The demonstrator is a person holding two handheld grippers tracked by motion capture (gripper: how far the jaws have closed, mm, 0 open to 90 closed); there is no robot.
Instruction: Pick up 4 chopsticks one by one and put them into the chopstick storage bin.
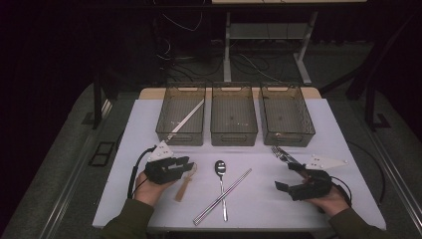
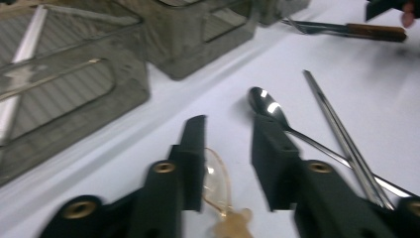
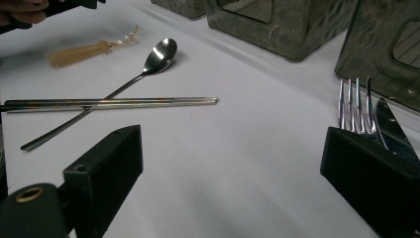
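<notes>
The left gripper (image 1: 185, 164) sits low over a clear plastic spoon (image 1: 185, 182) near the left front of the white table (image 1: 298, 209). The spoon is pale amber and see-through, with a thin glassy bowl (image 2: 216, 179) and a cloudier, tan handle (image 3: 79, 53) that points back toward the person. In the left gripper view the bowl lies between the two black jaws, up against the left one, while a gap is left before the right one. The jaws are fairly narrow but I cannot see both pads pressing on the spoon, so it reads as bracketed rather than pinched. The spoon rests flat on the table.

Just to its right lies a steel spoon (image 1: 220, 169), bowl toward the bins, with a pair of metal chopsticks (image 1: 224, 196) crossing its handle at a slant.

The right gripper (image 1: 293, 178) is held over the right front of the table, its jaws wide apart with nothing between them. A fork (image 3: 354, 106) and a knife (image 3: 393, 130) lie side by side just beyond its right jaw.

Three dark bins (image 1: 234, 133) stand in a row at the back; a long pale stick (image 1: 186, 119) leans in the left one.
</notes>
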